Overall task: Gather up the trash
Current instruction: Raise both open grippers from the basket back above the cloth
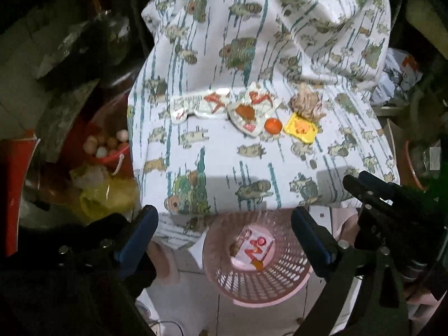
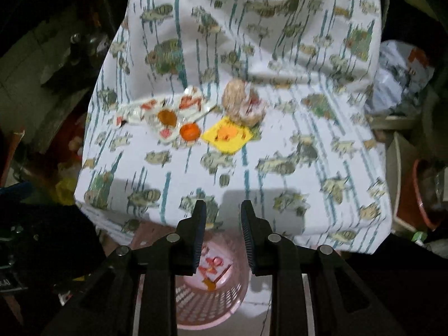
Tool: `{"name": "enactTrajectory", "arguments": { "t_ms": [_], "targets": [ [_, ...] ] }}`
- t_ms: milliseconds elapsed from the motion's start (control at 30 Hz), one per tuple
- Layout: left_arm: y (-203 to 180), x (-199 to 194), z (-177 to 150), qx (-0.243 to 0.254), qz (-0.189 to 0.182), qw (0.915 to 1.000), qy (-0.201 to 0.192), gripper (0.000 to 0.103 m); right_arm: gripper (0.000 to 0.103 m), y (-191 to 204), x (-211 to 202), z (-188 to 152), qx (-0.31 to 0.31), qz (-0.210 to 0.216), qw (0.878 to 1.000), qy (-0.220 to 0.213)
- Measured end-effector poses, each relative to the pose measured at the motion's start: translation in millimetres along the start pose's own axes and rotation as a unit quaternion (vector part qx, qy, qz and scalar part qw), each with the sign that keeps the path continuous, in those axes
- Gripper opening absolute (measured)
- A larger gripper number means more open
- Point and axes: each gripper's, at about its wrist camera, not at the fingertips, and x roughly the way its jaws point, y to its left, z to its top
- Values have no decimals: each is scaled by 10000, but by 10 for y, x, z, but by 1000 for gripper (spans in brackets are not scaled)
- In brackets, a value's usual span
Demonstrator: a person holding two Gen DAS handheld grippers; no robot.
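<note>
Five scraps in a far row on the cloth point(image 2: 280, 145), pink basket point(image 1: 257, 282) near below; right gripper point(image 2: 223, 212) half open, left gripper point(image 1: 224, 224) wide, both empty — reach far, pinch yellow wrapper point(image 2: 228, 135) edge-on.

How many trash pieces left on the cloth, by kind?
White-and-red wrappers: 2 — long wrapper, crumpled wrapper
Orange cap: 1
Yellow packet: 1
Tan frayed wad: 1
Total: 5 on the cloth. One wrapper already lies in the pink basket.
</note>
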Motion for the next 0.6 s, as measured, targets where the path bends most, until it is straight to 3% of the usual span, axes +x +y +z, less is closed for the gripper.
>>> {"name": "enactTrajectory", "arguments": {
  "t_ms": [100,167,233,300,333,467,600],
  "targets": [
    [-32,-173,30,136,-8,9989,-449,95,30,-4,-56,28,-17,-89,9998,-164],
    [-57,-326,49,242,58,9962,-834,100,47,-30,-106,42,25,-51,9994,-333],
    [-58,-475,69,222,85,9933,-1135,102,48,-38,-158,58,-21,-105,9985,-530],
    [-42,-583,118,93,62,9928,-1192,102,48,-32,-208,96,-118,-247,9974,-667],
    [-35,-638,144,61,37,9922,-1241,102,52,-34,-235,117,-142,-280,9969,-723],
    [-44,-892,289,170,125,9871,-1586,102,88,-68,-433,279,-88,-339,9919,-1222],
    [-54,-1042,567,499,162,9808,-1877,102,89,-120,-598,486,7,-483,9852,-1644]
  ]
}}
